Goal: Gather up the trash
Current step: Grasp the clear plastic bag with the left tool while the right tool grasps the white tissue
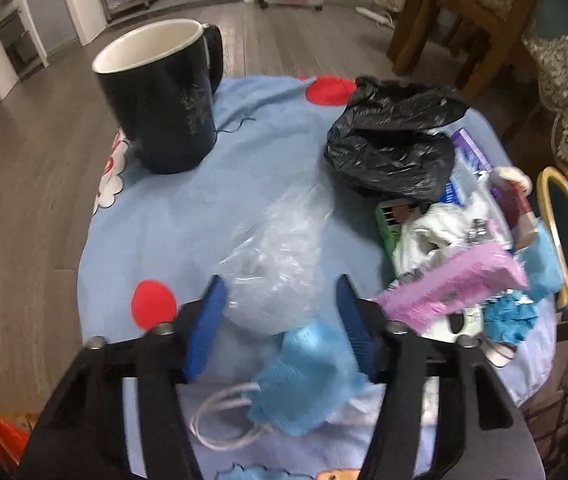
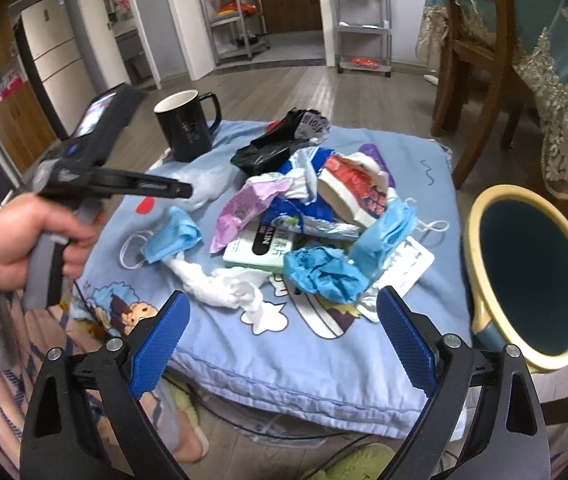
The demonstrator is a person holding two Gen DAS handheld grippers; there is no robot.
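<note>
Left gripper fingers spread wide, empty, straddling clear plastic bag dead ahead; right gripper wide, empty, farther back.

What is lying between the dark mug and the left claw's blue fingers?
In the left wrist view, a crumpled clear plastic bag lies on the light blue cloth between the dark mug and the open left claw.

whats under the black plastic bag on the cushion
The black plastic bag lies on the blue cushion, its near edge overlapping a blue-and-white wrapper and a green box. Anything beneath its middle is hidden.
</note>
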